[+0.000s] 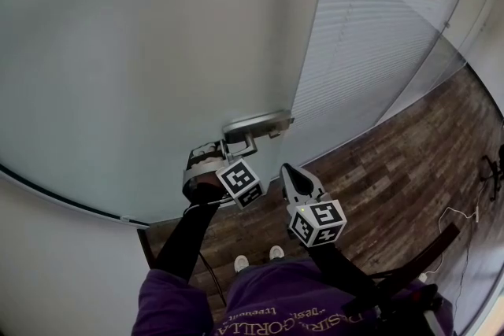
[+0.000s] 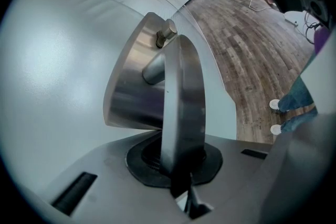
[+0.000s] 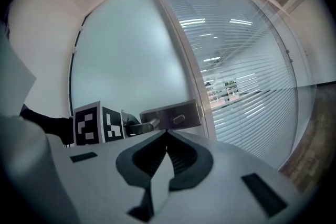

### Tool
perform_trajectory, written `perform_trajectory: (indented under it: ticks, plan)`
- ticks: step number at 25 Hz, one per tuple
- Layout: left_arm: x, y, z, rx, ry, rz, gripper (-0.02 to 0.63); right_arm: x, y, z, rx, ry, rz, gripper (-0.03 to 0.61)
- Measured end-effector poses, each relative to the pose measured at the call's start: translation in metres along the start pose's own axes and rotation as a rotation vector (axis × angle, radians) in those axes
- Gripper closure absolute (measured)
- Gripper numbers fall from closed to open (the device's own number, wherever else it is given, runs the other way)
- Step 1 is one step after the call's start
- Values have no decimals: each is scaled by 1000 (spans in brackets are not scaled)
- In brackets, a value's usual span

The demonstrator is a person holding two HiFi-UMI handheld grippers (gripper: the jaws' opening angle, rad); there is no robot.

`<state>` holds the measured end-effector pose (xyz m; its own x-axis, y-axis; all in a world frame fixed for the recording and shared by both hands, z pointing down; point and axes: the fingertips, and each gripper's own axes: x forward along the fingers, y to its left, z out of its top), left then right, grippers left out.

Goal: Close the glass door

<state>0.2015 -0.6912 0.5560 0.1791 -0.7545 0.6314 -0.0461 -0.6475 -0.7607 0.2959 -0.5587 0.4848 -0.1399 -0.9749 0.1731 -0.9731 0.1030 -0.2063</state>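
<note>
The frosted glass door fills the left of the head view, with a steel lock plate and lever handle at its edge. My left gripper is shut on that lever. In the left gripper view the lever runs upright between the closed jaws, in front of the plate. My right gripper hangs just right of the handle, shut and empty, apart from the door. In the right gripper view its closed jaws point at the lock plate, with the left gripper's marker cube beside it.
A glass wall with white blinds stands to the right of the door's edge. Wood plank floor spreads below it, with a white cable and a dark chair base at far right. The person's shoes stand close to the door.
</note>
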Motion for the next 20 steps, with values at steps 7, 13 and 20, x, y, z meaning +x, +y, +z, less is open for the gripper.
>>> perform_trajectory:
  ticks: [7, 13, 20]
  plan:
    - [14, 12, 4, -22, 47, -6, 614, 17, -15, 8, -14, 8, 40, 581]
    - [20, 19, 0, -46, 53, 2, 614, 20, -15, 11, -22, 13, 75, 581]
    - [25, 27, -2, -95, 73, -11, 614, 19, -27, 14, -33, 20, 96, 581]
